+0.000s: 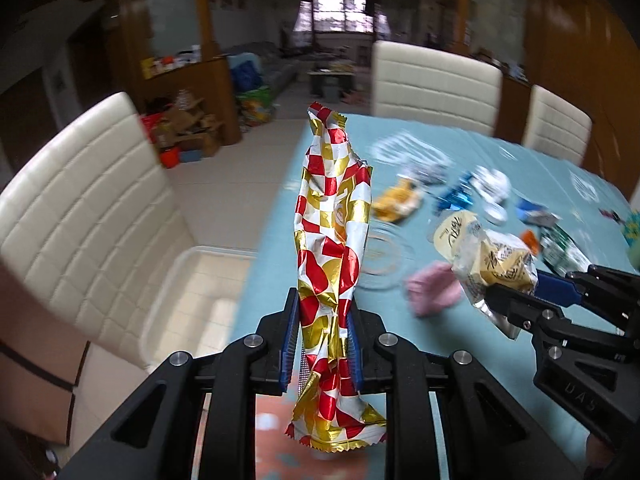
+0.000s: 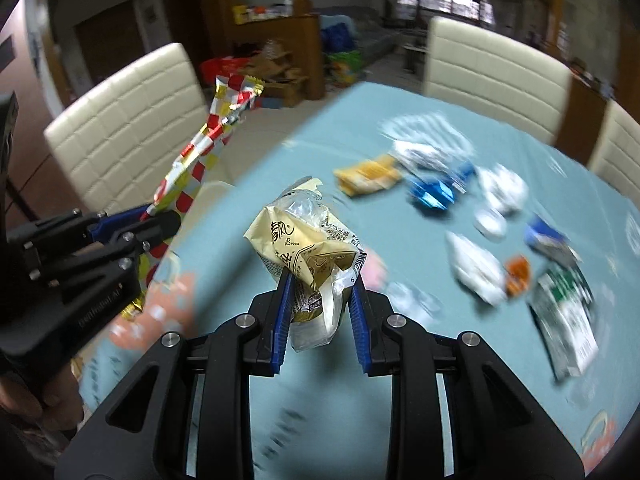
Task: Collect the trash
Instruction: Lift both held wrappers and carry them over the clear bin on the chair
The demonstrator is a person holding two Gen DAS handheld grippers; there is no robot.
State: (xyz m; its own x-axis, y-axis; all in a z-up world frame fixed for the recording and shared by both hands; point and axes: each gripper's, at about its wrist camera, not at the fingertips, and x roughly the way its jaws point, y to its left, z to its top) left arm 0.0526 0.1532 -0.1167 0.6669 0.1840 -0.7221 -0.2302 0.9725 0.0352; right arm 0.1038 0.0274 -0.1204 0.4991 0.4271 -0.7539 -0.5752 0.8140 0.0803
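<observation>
The red-and-gold checked wrapper (image 1: 330, 264) is clamped in the left gripper (image 1: 323, 344) above the tabletop (image 1: 272, 264), its lower end seen only there, while the cream packet (image 2: 308, 248) is pinched in the right gripper (image 2: 320, 312), and a green-and-white packet (image 2: 568, 320) is fully shown only from the right wrist.

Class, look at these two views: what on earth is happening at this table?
A person is clearing litter with two handheld grippers. The left gripper is shut on a long red, gold and white checked foil wrapper, lifted above the table. The right gripper is shut on a crumpled cream and clear plastic packet. More wrappers lie scattered on the teal tablecloth, not yet collected.
</observation>
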